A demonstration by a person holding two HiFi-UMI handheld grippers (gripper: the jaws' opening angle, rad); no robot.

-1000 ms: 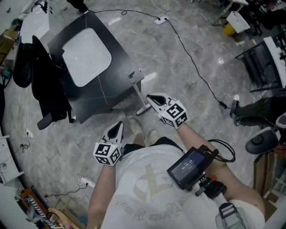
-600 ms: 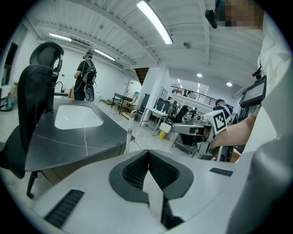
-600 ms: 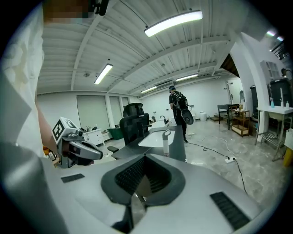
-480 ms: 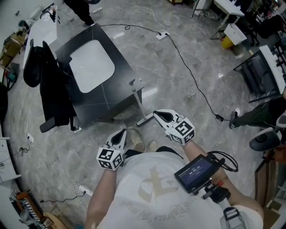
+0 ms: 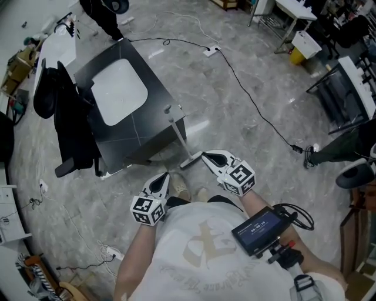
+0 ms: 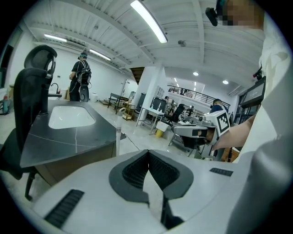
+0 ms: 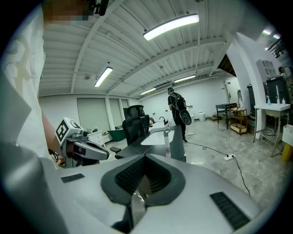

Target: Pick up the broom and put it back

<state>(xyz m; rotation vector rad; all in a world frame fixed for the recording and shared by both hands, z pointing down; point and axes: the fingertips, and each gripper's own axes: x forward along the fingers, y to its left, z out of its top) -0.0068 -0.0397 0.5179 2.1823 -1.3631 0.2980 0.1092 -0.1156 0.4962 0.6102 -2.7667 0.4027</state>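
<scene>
The broom (image 5: 179,136) is a thin white pole leaning against the near corner of the black table (image 5: 153,126), with its foot on the floor by the table leg. It shows as a white pole (image 6: 118,141) in the left gripper view and again as a pole (image 7: 167,142) in the right gripper view. My right gripper (image 5: 206,157) hovers just right of the broom's foot, shut and empty. My left gripper (image 5: 164,177) hangs lower left, near my shoes, also shut with nothing in it. Both point toward the table.
The table carries a white inset panel (image 5: 118,89). A black office chair with a dark jacket (image 5: 67,120) stands at its left. A black cable (image 5: 254,109) crosses the floor to a power strip (image 5: 211,50). Another person (image 5: 104,13) stands beyond the table. Desks and chairs crowd the right edge.
The view has slid forward, so the table and broom sit nearer. Both grippers have drifted toward the broom's foot, the right one more. Their jaws have stayed shut.
</scene>
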